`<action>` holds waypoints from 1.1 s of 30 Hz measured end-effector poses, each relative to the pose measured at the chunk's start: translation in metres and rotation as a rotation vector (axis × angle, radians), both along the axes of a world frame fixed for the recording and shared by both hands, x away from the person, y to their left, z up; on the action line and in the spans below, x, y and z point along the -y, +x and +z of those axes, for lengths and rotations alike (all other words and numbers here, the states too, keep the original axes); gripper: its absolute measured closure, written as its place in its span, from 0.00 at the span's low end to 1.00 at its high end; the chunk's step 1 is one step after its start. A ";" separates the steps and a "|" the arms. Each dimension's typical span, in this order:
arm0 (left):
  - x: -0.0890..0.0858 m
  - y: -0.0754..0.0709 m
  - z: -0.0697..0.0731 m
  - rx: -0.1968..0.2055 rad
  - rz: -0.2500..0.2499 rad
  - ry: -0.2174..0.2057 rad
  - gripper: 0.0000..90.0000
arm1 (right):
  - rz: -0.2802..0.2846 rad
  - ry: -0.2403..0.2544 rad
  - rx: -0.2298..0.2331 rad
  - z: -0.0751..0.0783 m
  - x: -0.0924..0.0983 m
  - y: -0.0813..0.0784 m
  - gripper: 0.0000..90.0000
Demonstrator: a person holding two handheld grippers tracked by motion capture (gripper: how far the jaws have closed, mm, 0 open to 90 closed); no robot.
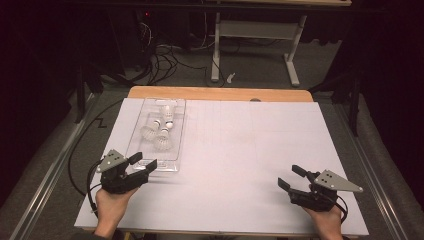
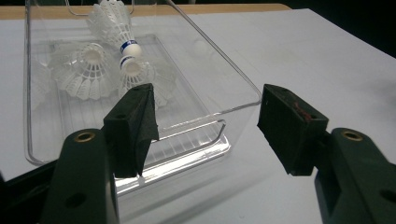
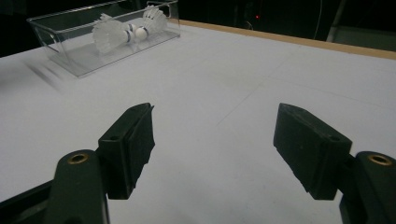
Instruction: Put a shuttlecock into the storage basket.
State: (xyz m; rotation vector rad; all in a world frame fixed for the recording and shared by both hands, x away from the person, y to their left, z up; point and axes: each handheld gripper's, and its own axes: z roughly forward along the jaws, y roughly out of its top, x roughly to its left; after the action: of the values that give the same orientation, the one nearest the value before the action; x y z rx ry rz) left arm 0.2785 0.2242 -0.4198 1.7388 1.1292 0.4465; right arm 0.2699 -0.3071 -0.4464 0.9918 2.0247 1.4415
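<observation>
**Mia:** Where is the clear box [image 1: 157,131]?

**Ben:** It sits on the left part of the white table [image 1: 240,160], toward the far side. It is long and see-through. Its near short end is close to the left gripper [image 1: 142,161].

**Mia:** What is in it?

**Ben:** White shuttlecocks [image 1: 159,132]. They lie in a little pile in the middle and back of the box. In the left gripper view you can see their round cork tips, and one has a blue band [image 2: 127,46]. I can't count them for sure, because they lie on top of each other.

**Mia:** Is the left gripper holding the box?

**Ben:** No. Its jaws are spread wide with nothing between them. One jaw is right at the box's near edge, and the other is out over the bare table beside it. I can't tell if the first jaw touches the plastic.

**Mia:** And the other one?

**Ben:** The right gripper [image 1: 292,177] is way over on the right side of the table, far from the box. Its jaws are spread wide too, and they hold nothing. In the right gripper view the box [image 3: 105,35] looks small and far off.

**Mia:** What else is there?

**Ben:** A wooden edge [image 1: 220,93] at the back of the table, and a dark floor with cables [image 1: 160,62] behind it.
</observation>
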 end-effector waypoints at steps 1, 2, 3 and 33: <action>0.000 0.000 0.000 0.000 0.001 0.000 0.42 | 0.000 -0.001 0.000 0.000 0.000 0.000 0.32; -0.001 0.000 -0.001 0.000 0.001 -0.001 0.42 | 0.000 0.000 0.000 0.000 0.000 0.000 0.32; -0.001 -0.001 -0.001 0.000 0.003 -0.002 0.42 | 0.001 0.000 0.000 0.000 0.000 0.000 0.32; -0.004 -0.007 -0.017 -0.006 0.024 -0.018 0.40 | 0.002 0.004 -0.003 0.000 0.000 0.000 0.32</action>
State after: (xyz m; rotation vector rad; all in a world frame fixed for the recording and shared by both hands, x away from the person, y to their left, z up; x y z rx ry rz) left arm 0.2719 0.2286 -0.4368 1.7133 1.1563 0.4450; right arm 0.2699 -0.3073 -0.4464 0.9942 2.0257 1.4464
